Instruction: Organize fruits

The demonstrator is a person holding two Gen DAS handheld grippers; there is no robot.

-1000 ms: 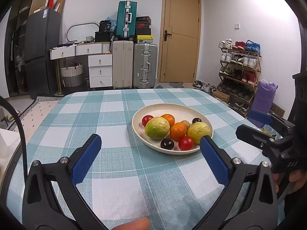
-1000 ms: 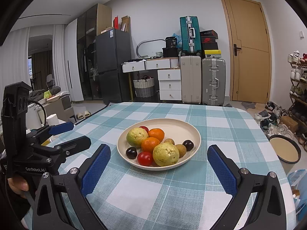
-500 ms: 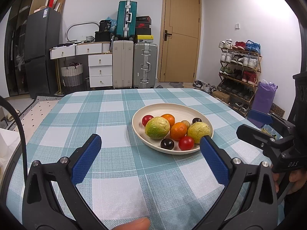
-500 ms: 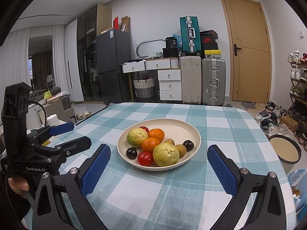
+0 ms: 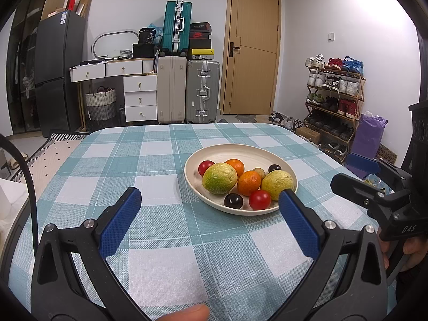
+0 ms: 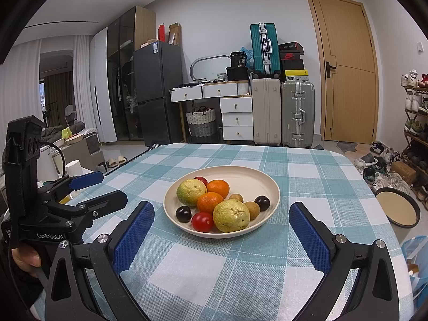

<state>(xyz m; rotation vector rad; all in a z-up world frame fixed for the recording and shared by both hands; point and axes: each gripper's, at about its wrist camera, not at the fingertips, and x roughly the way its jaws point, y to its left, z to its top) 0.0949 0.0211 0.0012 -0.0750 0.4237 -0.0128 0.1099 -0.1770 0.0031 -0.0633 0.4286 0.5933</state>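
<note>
A cream plate [image 5: 267, 153] [image 6: 254, 176] sits on the checked tablecloth and holds several fruits: two green-yellow guavas [image 5: 220, 178] [image 6: 231, 215], two oranges [image 5: 249, 182] [image 6: 210, 202], two red tomatoes [image 5: 259, 199] [image 6: 202, 221], dark plums [image 5: 233, 200] [image 6: 183, 213] and small brown longans [image 6: 252, 209]. My left gripper [image 5: 208, 199] is open and empty, just in front of the plate's near left side. My right gripper [image 6: 221, 212] is open and empty, its fingers standing either side of the plate's near edge. Each gripper shows at the other view's edge.
The table [image 5: 149, 160] has a teal and white checked cloth. Behind it stand suitcases [image 5: 171, 88], a drawer unit [image 5: 139, 96], a fridge [image 5: 58, 72] and a door. A shoe rack [image 5: 334, 99] is at the right, a round bin [image 6: 397, 210] beside the table.
</note>
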